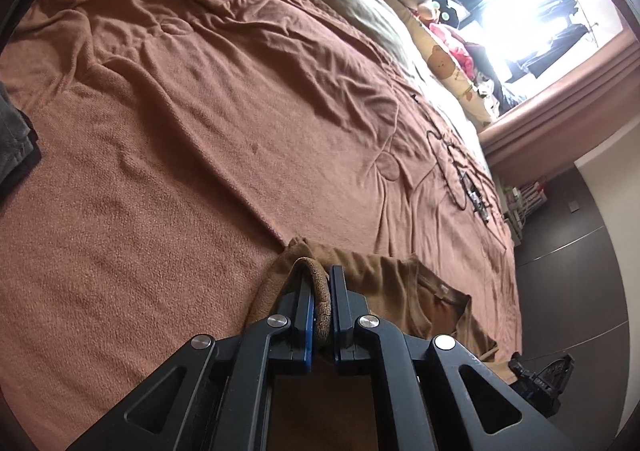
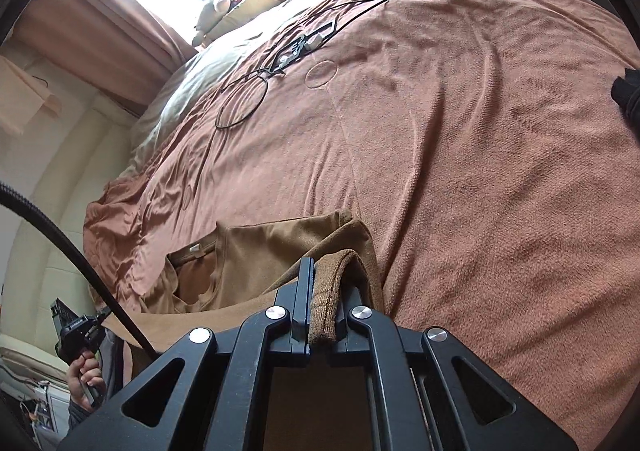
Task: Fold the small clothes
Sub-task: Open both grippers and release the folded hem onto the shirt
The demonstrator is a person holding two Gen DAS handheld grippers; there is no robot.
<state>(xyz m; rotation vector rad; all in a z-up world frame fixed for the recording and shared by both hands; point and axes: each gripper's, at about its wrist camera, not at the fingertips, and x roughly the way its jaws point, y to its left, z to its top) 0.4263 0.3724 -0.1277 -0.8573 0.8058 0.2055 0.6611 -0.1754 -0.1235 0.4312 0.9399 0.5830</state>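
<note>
Gripping a ribbed cuff of the tan-brown knit sweater (image 1: 400, 283), my left gripper (image 1: 320, 283) has its black jaws closed on the fabric. That sweater lies flat near the edge of the rust-coloured fleece blanket (image 1: 180, 123), neckline label up. My right gripper (image 2: 326, 279) is likewise clamped on the other ribbed cuff, which hangs between its jaws. Beyond, a black looped cable (image 2: 244, 103) rests on the blanket.
</note>
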